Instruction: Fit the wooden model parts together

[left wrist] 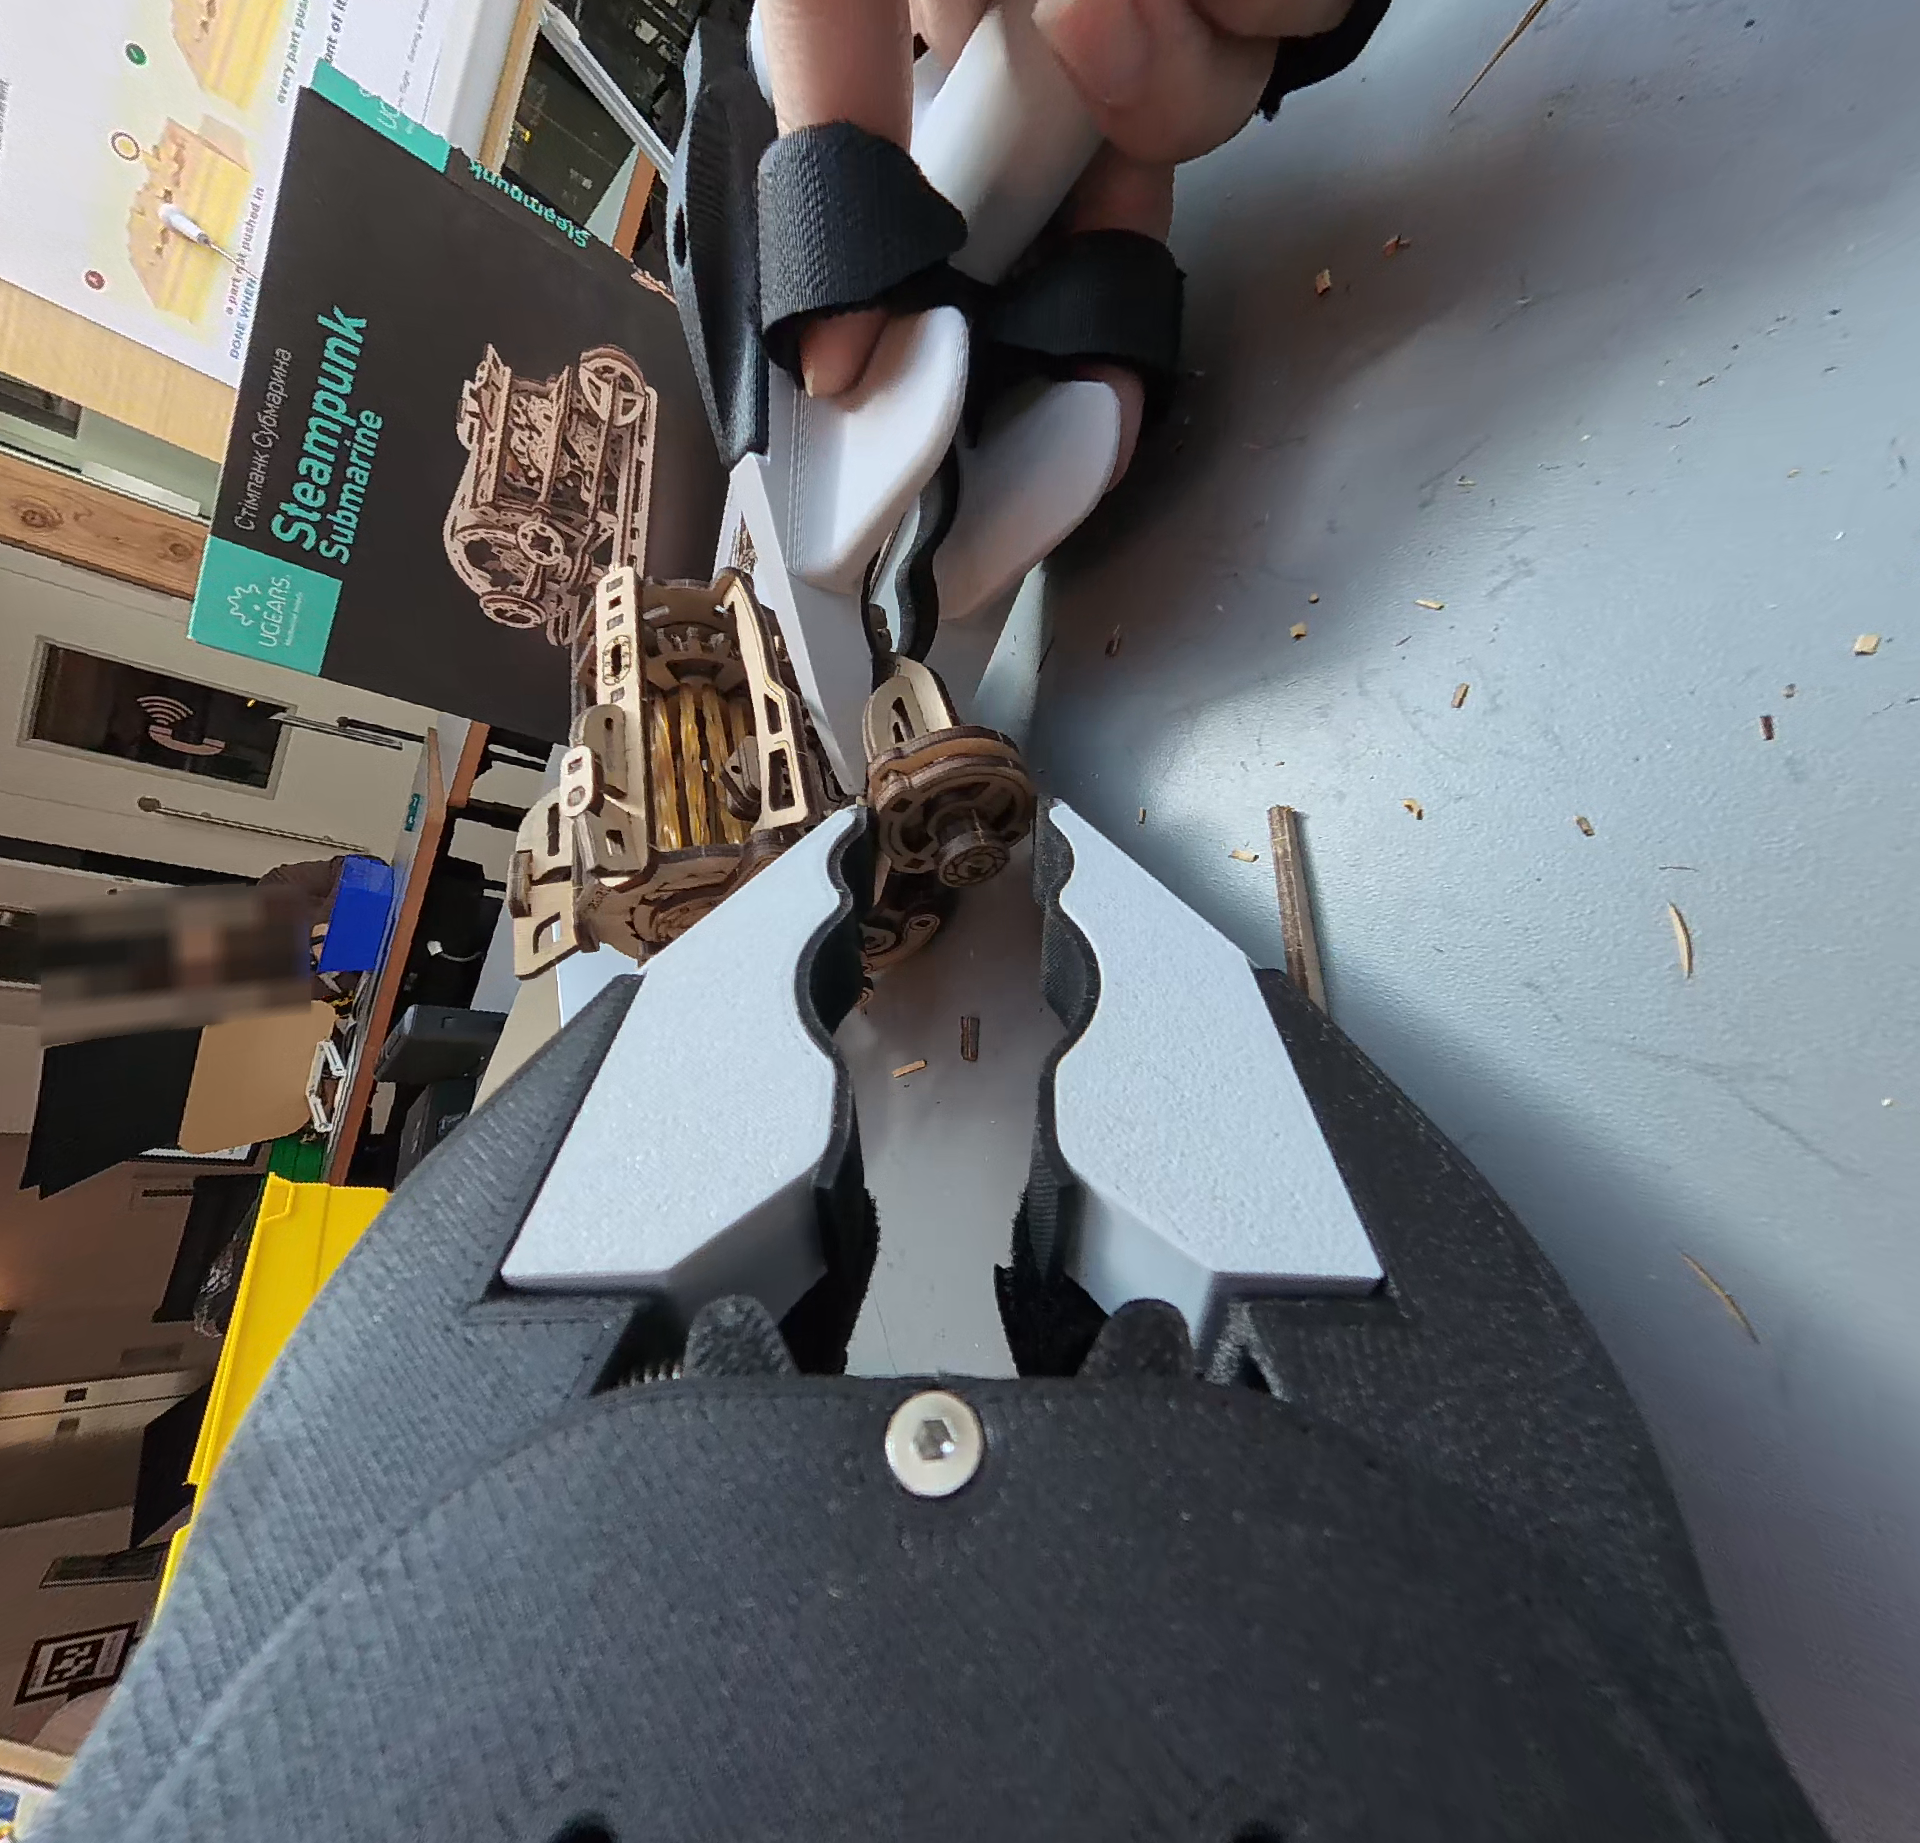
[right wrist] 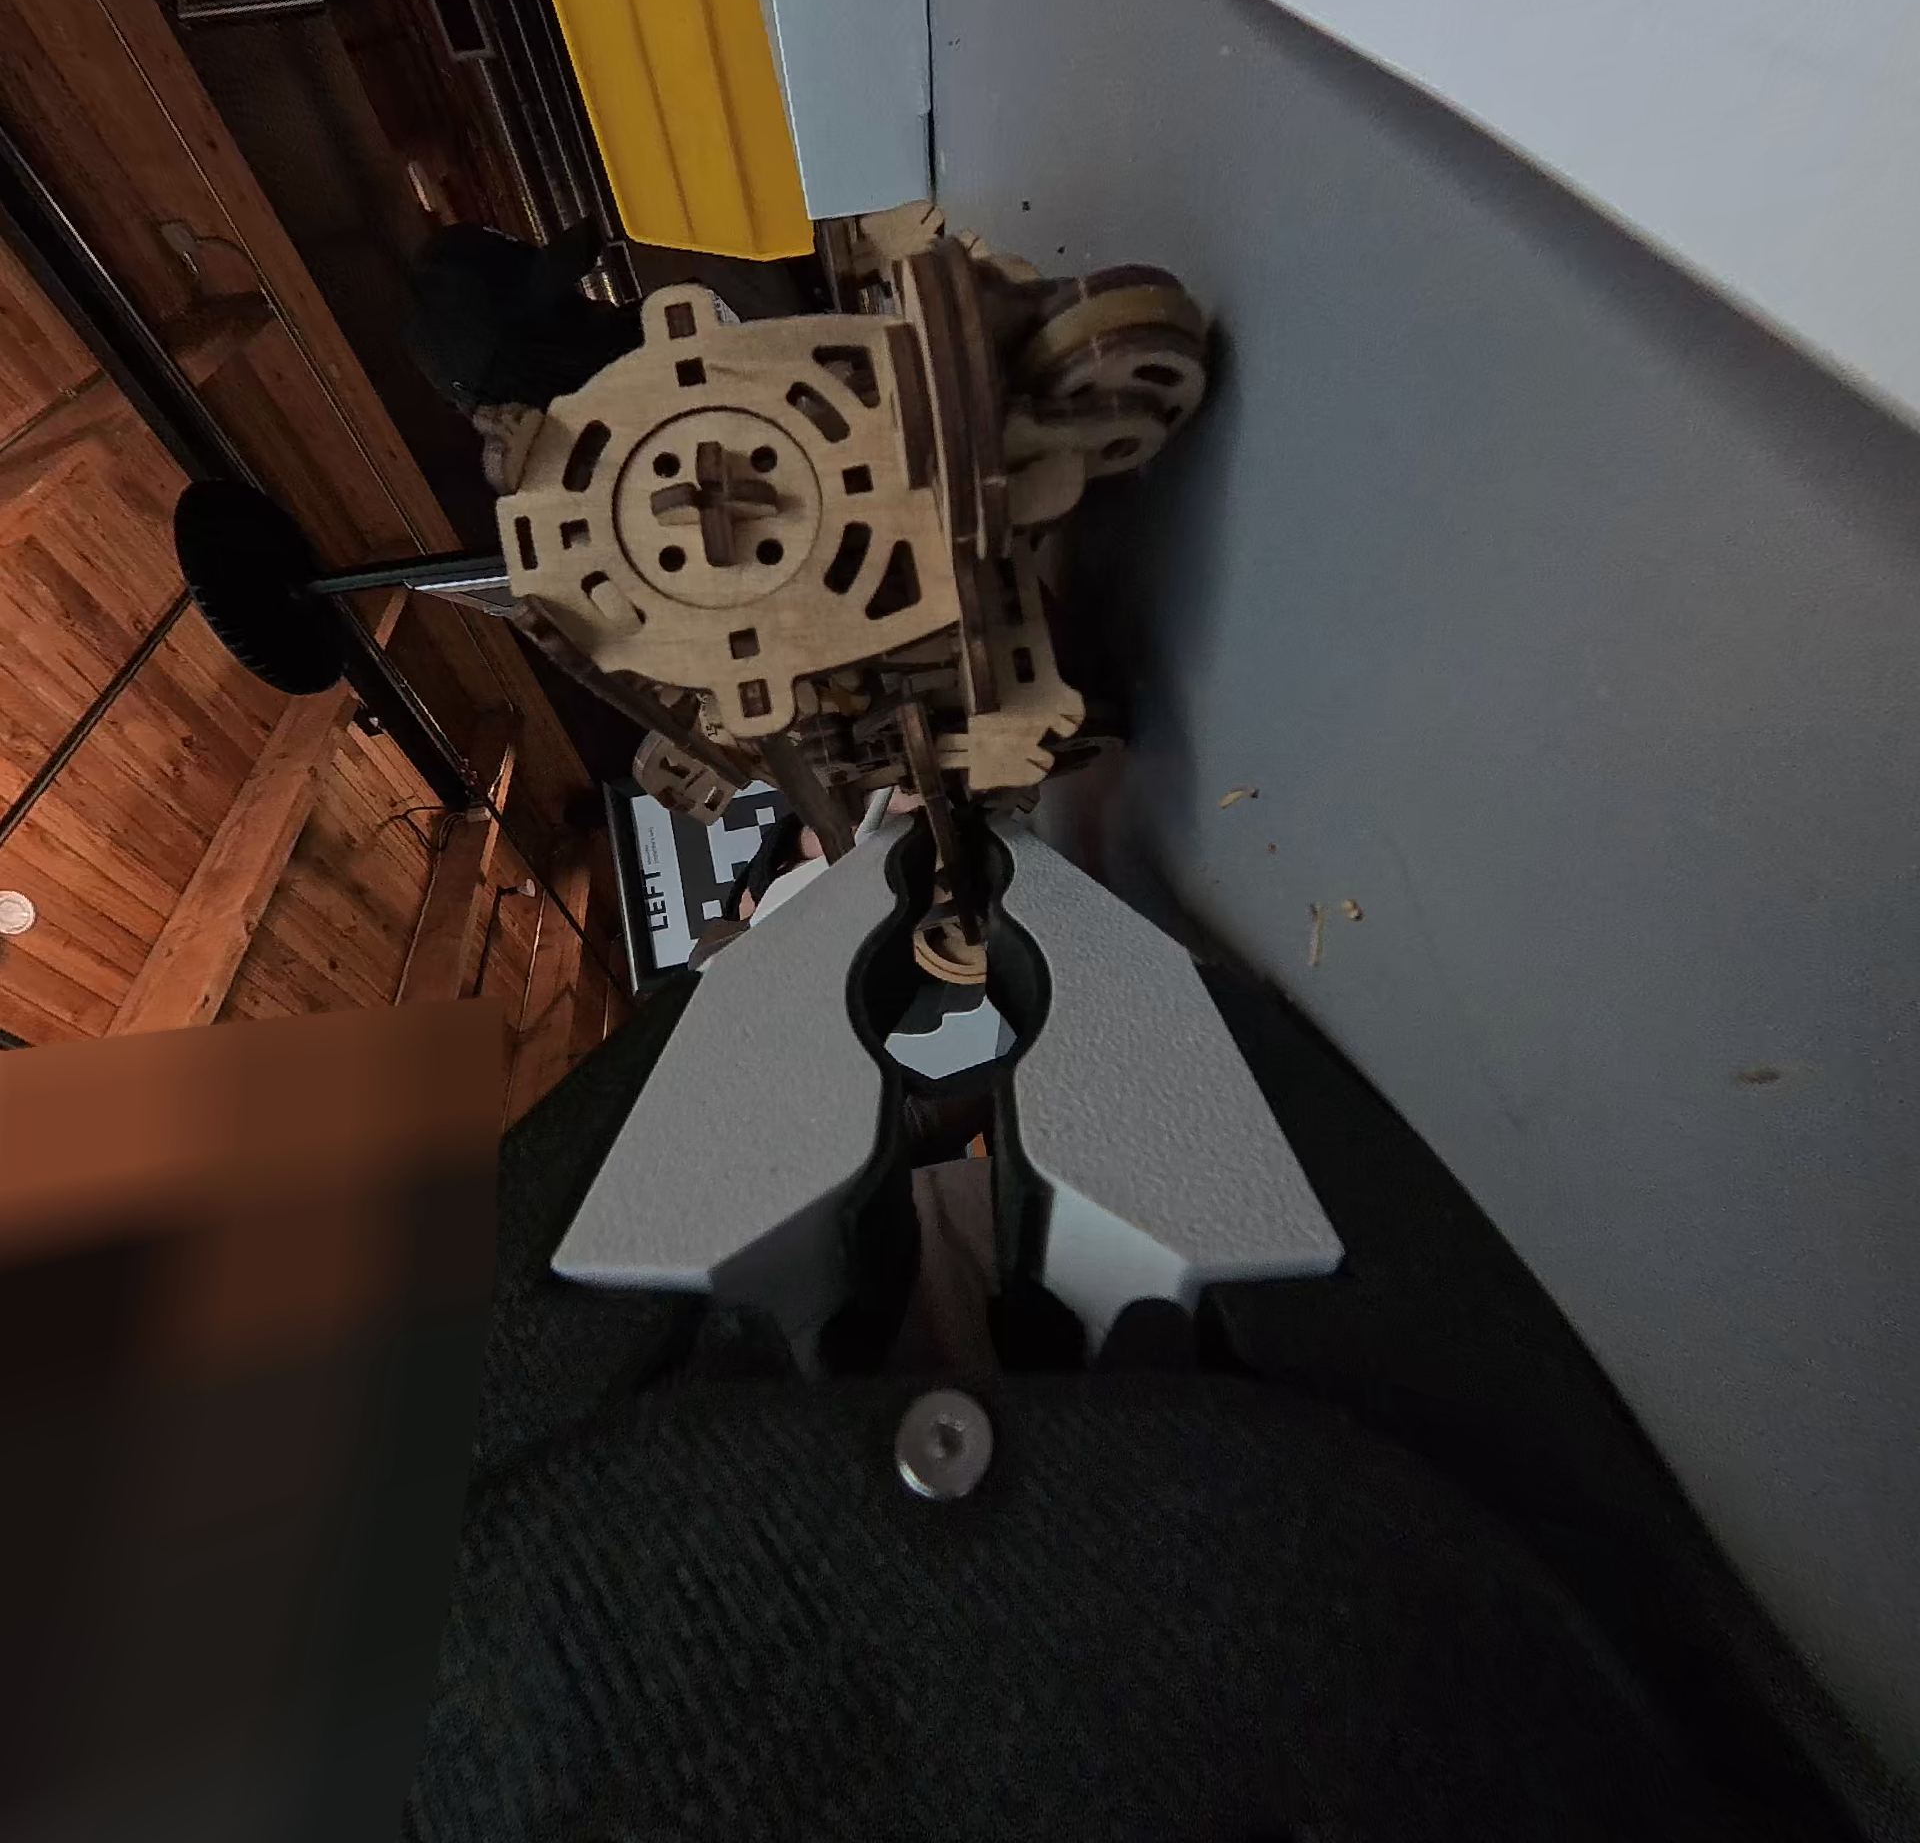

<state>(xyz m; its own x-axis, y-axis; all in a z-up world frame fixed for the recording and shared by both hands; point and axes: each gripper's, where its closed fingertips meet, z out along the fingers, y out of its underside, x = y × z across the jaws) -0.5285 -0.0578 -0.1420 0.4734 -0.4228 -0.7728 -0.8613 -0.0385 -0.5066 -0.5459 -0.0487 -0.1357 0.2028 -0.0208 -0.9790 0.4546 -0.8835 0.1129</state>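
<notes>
Each gripper (left wrist: 951, 827) has pale grey fingers (left wrist: 717, 1045) with wavy black pads, a black textured body and a silver hex screw (left wrist: 933, 1447); black straps (left wrist: 847, 224) loop the hand (left wrist: 1039, 58).

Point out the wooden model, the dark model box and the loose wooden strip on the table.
wooden model (left wrist: 665, 754): left wrist view, on its slotted side frame.
dark model box (left wrist: 436, 391): left wrist view, on its printed front face.
loose wooden strip (left wrist: 1294, 900): left wrist view, on the middle of its length.
</notes>
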